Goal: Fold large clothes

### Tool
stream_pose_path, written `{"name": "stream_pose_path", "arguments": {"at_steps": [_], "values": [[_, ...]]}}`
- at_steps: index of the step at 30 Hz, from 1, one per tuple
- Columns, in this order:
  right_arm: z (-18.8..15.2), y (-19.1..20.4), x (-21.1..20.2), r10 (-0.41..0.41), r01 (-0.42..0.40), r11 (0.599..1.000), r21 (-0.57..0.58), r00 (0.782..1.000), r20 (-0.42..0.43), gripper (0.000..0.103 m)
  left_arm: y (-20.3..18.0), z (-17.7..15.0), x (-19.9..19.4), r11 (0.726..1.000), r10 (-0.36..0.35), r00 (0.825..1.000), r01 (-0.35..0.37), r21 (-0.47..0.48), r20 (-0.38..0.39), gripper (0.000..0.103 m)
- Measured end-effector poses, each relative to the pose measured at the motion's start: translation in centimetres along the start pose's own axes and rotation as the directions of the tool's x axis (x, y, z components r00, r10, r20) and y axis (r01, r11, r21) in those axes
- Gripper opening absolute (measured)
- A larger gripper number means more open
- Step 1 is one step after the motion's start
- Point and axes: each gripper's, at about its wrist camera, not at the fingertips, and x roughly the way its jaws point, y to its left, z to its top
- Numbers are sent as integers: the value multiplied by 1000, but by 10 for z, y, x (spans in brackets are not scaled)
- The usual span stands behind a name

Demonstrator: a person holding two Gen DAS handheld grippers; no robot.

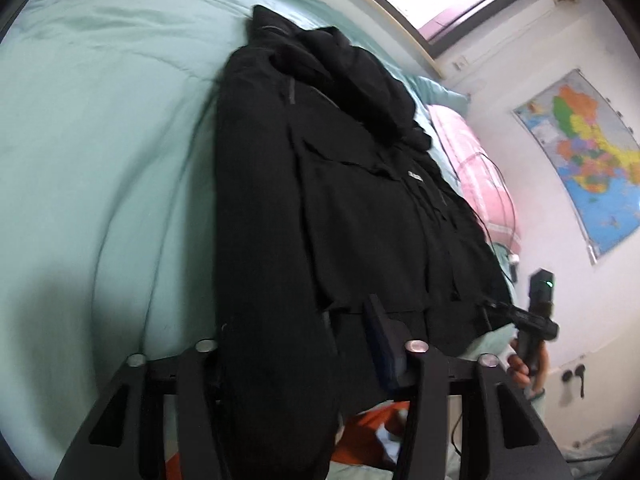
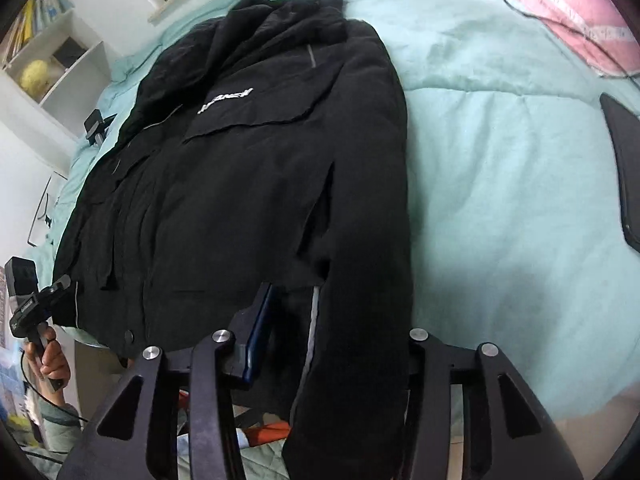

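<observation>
Left wrist view: a black jacket (image 1: 360,208) lies front-up on a mint-green quilt (image 1: 100,152), its collar toward 12 o'clock and its hem toward 6. One sleeve hangs over the bed edge at 6 o'clock, right between the fingers of the left gripper (image 1: 300,320). Only the blue-padded finger (image 1: 384,344) shows; the other is hidden by the sleeve, so I cannot tell whether the tongs pinch the cloth. At 4 o'clock a hand (image 1: 520,368) holds the right gripper (image 1: 536,320) at the hem corner. A wall map (image 1: 584,160) hangs at 3 o'clock, with a pink pillow (image 1: 472,172) beside the jacket.

Right wrist view: the jacket (image 2: 248,184) fills the centre, with the other sleeve draped through the right gripper (image 2: 336,300) at 6 o'clock. One padded finger (image 2: 256,332) is visible just beside the sleeve; the grip is unclear. The left gripper (image 2: 36,304) sits at 8 o'clock, and a bookshelf (image 2: 48,48) at 10.
</observation>
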Motion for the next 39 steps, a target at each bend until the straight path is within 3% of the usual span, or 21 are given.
{"name": "stream_pose_path", "arguments": {"at_steps": [2,5,12,17,20,26,30,35,37,39], "values": [[3,5,-8,-9,9,1000,-2,999,43,21,0,4,0,999,2,999,0,-37,33,11],[6,15,-29,30,-26,999,-29,992,124,14,-14,9,-17,999,-10,994,13,-33,106,10],[45,32,-82,71,-60,997,-51,961,266,14,-39,50,-66,984,-161,951,174,-28,263,10],[99,17,-91,153,-178,983,49,933,326,14,-47,94,-74,978,-199,929,209,1,311,11],[138,13,-91,175,-204,978,50,923,343,14,-51,127,-74,976,-214,914,218,29,344,11],[236,25,-83,137,-166,985,46,918,373,14,-69,222,-42,986,-157,907,165,11,392,12],[307,36,-46,17,-46,997,67,924,381,14,-75,277,-5,998,-51,908,59,-7,415,14],[369,61,49,-192,189,981,42,925,328,14,-53,331,71,992,129,907,-114,-61,400,17],[377,57,90,-226,223,974,42,933,281,14,-32,344,113,981,189,925,-164,-102,329,18],[378,50,138,-243,241,970,39,941,236,15,-10,350,150,976,198,945,-165,-143,261,19]]}}
